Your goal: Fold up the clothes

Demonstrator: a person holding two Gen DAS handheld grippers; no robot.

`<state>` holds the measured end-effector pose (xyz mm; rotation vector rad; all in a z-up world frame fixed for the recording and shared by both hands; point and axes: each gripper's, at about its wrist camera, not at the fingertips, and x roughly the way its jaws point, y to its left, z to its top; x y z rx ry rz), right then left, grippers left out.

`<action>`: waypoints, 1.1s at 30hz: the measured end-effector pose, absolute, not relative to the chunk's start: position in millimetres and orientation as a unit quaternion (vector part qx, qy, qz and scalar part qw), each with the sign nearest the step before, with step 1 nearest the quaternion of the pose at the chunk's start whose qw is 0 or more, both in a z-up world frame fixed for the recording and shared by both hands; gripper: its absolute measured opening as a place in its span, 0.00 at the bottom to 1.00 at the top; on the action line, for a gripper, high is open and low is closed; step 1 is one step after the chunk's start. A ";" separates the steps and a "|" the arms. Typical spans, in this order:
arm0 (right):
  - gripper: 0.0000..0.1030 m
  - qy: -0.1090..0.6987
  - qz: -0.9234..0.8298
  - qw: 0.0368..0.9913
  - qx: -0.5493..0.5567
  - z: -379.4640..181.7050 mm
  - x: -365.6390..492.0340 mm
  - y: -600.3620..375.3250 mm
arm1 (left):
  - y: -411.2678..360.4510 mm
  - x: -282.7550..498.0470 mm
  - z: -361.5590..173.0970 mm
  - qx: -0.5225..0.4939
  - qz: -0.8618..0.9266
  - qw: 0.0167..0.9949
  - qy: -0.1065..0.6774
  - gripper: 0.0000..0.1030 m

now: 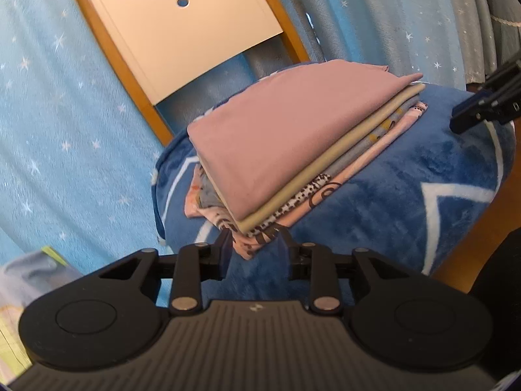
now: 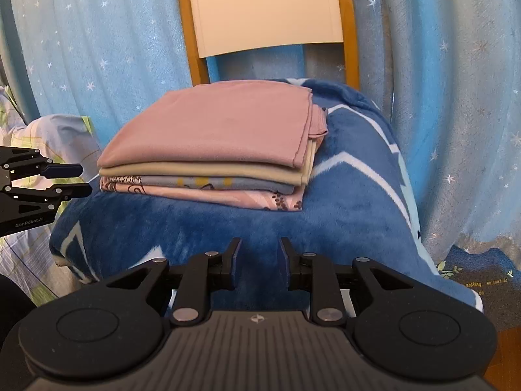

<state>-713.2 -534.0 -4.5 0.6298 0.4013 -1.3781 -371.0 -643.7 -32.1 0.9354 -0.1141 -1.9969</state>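
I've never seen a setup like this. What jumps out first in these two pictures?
First, the neat stack of folded clothes, a dusty pink cloth on top, sitting on a fluffy blue blanket with white zigzag lines draped over a chair seat. Behind it rises a cream chair back with an orange wooden frame, against pale blue star-speckled curtains. The two black grippers, left and right, stand open on either side, touching nothing.

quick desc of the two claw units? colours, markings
Both matte black: ribbed grey-black housing, two round discs, silver pivot rivets, small white logo. Left claw and right claw have dark blue finger pads. The left unit's side reads "GenRobot.AI".
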 end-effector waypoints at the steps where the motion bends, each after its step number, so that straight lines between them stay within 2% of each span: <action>1: 0.30 0.178 -0.622 0.707 0.286 -4.3 -713.3 -532.8 | -643.8 -370.6 -32.0 0.377 -0.808 0.452 -0.037 0.31; 5: 0.38 0.174 -0.628 0.702 0.288 -2.5 -711.3 -530.1 | -642.1 -370.4 -34.3 0.367 -0.808 0.460 -0.013 0.55; 6: 0.43 0.173 -0.629 0.701 0.288 -2.1 -710.6 -530.0 | -641.8 -370.8 -34.8 0.364 -0.810 0.460 -0.005 0.63; 7: 0.47 0.174 -0.632 0.698 0.287 -2.2 -709.7 -531.0 | -641.6 -371.0 -35.7 0.362 -0.811 0.460 0.003 0.66; 10: 0.60 0.177 -0.644 0.688 0.285 -2.9 -706.8 -532.9 | -642.1 -372.1 -39.9 0.348 -0.813 0.466 0.031 0.86; 11: 0.60 0.180 -0.648 0.683 0.285 -3.4 -705.8 -533.8 | -642.1 -373.1 -41.4 0.341 -0.813 0.470 0.037 0.96; 12: 0.61 0.184 -0.653 0.678 0.284 -4.6 -704.5 -535.1 | -642.1 -374.2 -42.9 0.335 -0.813 0.474 0.042 0.99; 16: 0.76 0.186 -0.667 0.664 0.283 -9.3 -701.0 -537.9 | -646.4 -381.1 -49.3 0.323 -0.809 0.487 0.061 0.99; 21: 0.89 0.181 -0.674 0.658 0.283 -13.7 -694.4 -543.1 | -653.3 -383.0 -61.7 0.318 -0.808 0.485 0.104 0.99; 28: 0.96 0.194 -0.687 0.648 0.266 -18.2 -677.9 -553.7 | -660.5 -378.3 -76.6 0.289 -0.808 0.492 0.145 1.00; 33: 1.00 0.185 -0.701 0.642 0.251 -27.7 -670.9 -550.0 | -658.1 -378.0 -81.2 0.272 -0.811 0.498 0.144 1.00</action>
